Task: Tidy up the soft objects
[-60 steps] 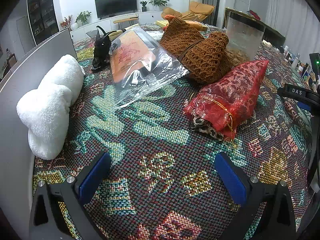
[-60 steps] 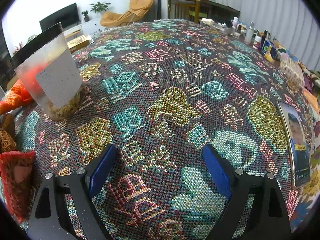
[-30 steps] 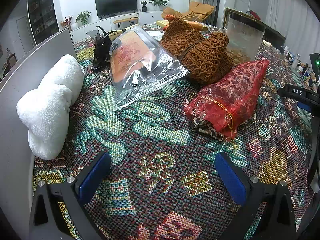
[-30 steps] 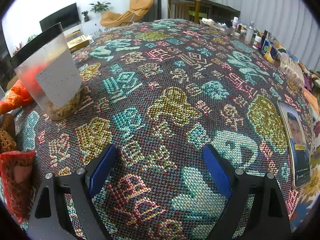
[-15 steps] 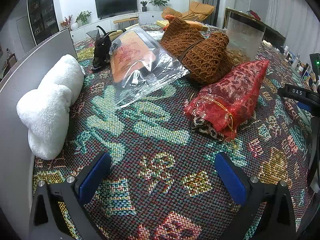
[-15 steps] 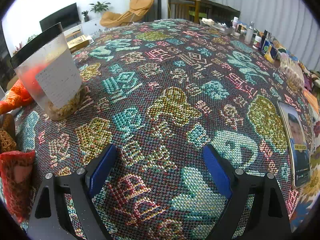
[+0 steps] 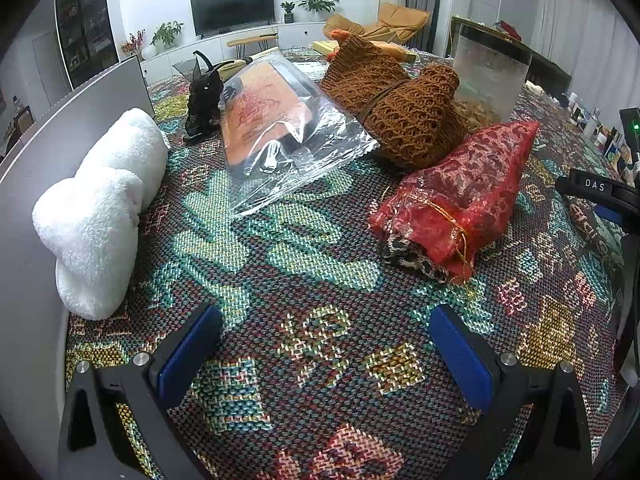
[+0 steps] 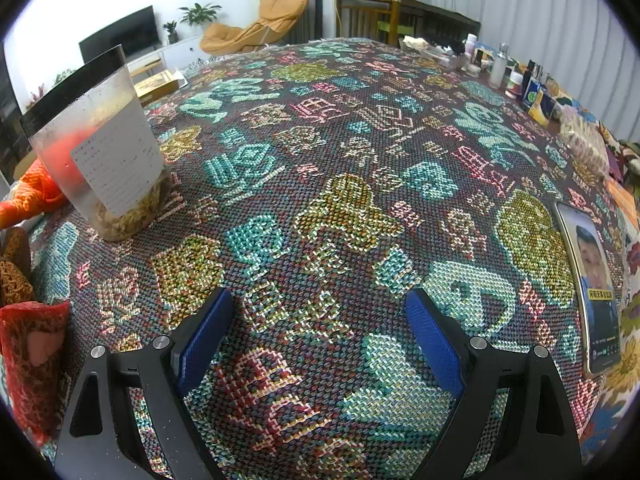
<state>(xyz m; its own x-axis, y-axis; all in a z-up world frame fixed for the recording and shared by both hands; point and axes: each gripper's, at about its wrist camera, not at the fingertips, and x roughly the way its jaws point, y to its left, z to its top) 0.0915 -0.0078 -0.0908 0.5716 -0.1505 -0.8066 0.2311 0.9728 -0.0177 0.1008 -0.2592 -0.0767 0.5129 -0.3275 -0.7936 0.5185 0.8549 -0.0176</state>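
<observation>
In the left wrist view a white fluffy plush (image 7: pixel 100 208) lies against a grey panel (image 7: pixel 28 184) at the left. A clear plastic bag with an orange item (image 7: pixel 276 128), a brown knitted bag (image 7: pixel 400 108), a small black item (image 7: pixel 204 100) and a red mesh pouch (image 7: pixel 460 196) lie on the patterned cloth. My left gripper (image 7: pixel 324 348) is open and empty, low over the cloth in front of them. My right gripper (image 8: pixel 320 332) is open and empty over bare cloth; the red pouch (image 8: pixel 28 352) shows at its left edge.
A tall clear canister with a black lid (image 8: pixel 100 148) stands left of the right gripper, also seen behind the pouch (image 7: pixel 492 76). A phone (image 8: pixel 592 284) lies at the right. Bottles and boxes (image 8: pixel 516 76) line the far right edge. An orange cloth (image 8: pixel 32 196) lies behind the canister.
</observation>
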